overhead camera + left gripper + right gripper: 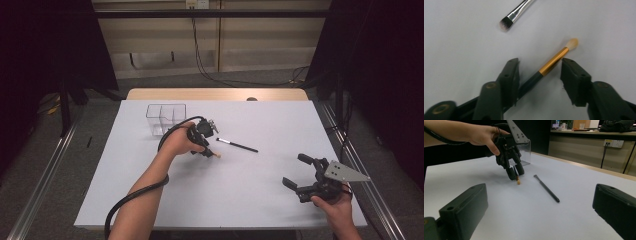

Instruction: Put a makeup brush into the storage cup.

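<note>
The gold-banded brush (554, 60) lies on the worktop (250, 200) between the apart jaws of the left hand-held gripper (540, 66), its handle against one jaw, while the right hand-held gripper (300, 172) hovers spread wide near the front edge; two brushes, one clear box (166, 118), dark room around.

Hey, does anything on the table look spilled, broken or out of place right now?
Nothing spilled or damaged. Two makeup brushes lie loose on the white table rather than in the clear plastic divided box: the gold-ferruled brush with a pale tip sits between the left gripper's open jaws, and the black-handled flat brush lies just beyond.
</note>
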`<state>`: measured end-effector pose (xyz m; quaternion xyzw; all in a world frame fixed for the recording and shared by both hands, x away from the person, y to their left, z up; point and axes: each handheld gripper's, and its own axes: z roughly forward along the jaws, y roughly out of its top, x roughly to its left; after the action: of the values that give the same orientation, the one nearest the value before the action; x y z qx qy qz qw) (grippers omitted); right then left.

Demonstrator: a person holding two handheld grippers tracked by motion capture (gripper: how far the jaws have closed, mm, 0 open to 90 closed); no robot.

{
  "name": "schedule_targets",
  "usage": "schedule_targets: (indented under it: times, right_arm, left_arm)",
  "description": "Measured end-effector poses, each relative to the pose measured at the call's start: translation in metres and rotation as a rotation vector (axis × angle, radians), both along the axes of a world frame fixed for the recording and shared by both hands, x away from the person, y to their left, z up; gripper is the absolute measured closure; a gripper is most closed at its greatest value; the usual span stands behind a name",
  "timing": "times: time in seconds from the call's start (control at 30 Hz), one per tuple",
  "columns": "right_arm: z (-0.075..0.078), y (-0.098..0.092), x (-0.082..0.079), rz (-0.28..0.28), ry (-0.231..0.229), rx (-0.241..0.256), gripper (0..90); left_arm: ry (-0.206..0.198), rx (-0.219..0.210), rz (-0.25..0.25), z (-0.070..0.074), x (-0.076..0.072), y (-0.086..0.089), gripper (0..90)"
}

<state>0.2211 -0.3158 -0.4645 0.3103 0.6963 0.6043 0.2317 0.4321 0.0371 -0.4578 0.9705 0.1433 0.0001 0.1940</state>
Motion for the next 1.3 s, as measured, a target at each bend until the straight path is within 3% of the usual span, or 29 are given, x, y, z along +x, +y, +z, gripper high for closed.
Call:
schedule_targets:
  times: [0.07,0.3,0.5,0.7,0.77,0.8,0.83,0.97,1.13,1.3]
  right_arm:
    - [0.000,0.000,0.000,0.001,0.001,-0.001,0.0]
    - [0.000,-0.001,0.000,-0.003,-0.001,0.000,0.0]
    - [0.000,-0.001,0.001,-0.004,0.000,0.004,0.0]
    - [0.000,0.000,0.001,0.000,0.001,0.002,0.0]
    - [0.000,0.001,0.001,0.001,0.001,0.003,0.0]
    - [-0.001,0.001,0.002,0.001,0.001,0.001,0.0]
    - [-0.001,0.000,0.002,0.000,0.002,0.002,0.0]
    - [-0.001,0.001,0.002,-0.001,0.002,0.001,0.0]
    - [-0.001,0.001,0.003,0.002,0.005,-0.003,0.0]
    - [-0.001,0.001,0.003,0.003,0.004,-0.003,0.0]
  left_arm:
    - [-0.002,0.021,-0.020,0.001,0.000,0.000,60.9]
    - [0.028,0.030,0.004,0.003,-0.003,0.001,76.0]
    - [0.058,0.039,0.017,0.003,-0.006,0.003,83.2]
    - [0.089,0.074,0.026,0.005,-0.006,0.006,83.2]
    - [0.095,0.063,0.051,0.005,-0.008,0.008,83.0]
    - [0.101,0.076,0.037,0.005,-0.006,0.010,82.8]
    - [0.107,0.058,0.060,0.004,-0.008,0.011,82.7]
    - [0.113,0.066,0.057,0.004,-0.007,0.012,82.5]
    - [0.116,0.111,0.048,0.005,-0.005,0.008,82.7]
    - [0.117,0.088,0.051,0.004,-0.005,0.010,83.8]
